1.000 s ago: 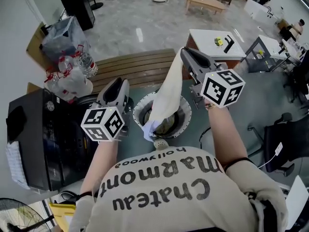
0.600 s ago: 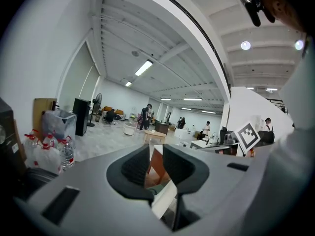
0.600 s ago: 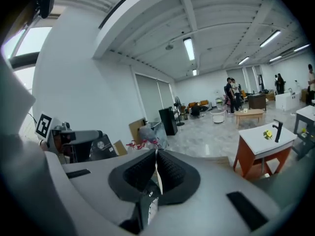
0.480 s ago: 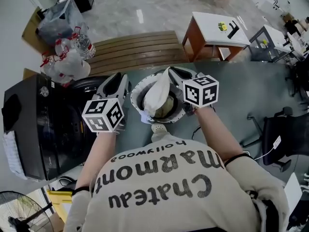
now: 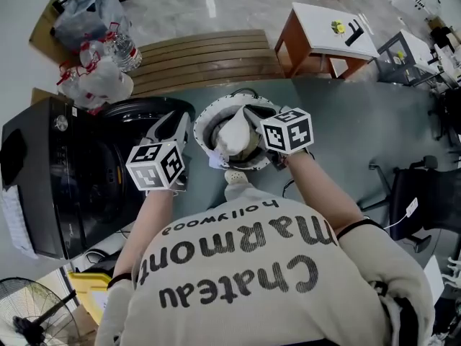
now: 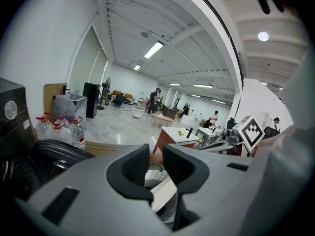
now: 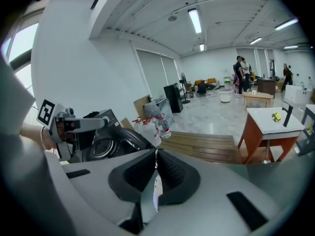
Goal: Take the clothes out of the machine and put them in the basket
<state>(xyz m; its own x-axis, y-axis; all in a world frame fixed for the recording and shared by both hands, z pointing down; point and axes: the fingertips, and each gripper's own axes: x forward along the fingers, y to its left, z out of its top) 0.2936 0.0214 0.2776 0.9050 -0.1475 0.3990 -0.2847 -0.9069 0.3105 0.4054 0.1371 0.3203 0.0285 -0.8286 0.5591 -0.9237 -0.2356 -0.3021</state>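
LAUNDRY HALL: A person leans over a round white basket (image 5: 204, 125) set on the grey-green floor (image 5: 346, 121), just beside a black washing machine (image 5: 50, 186) whose door (image 5: 137, 112) hangs open. The right tool (image 5: 250, 112) is clamped on a white cloth (image 5: 234, 132), with a thin edge of the fabric pinched between the closed pads (image 7: 170, 170). The bulk of the cloth sits inside the basket. The left tool (image 5: 175, 121) hovers between machine and basket, jaws apart, gripping nothing.
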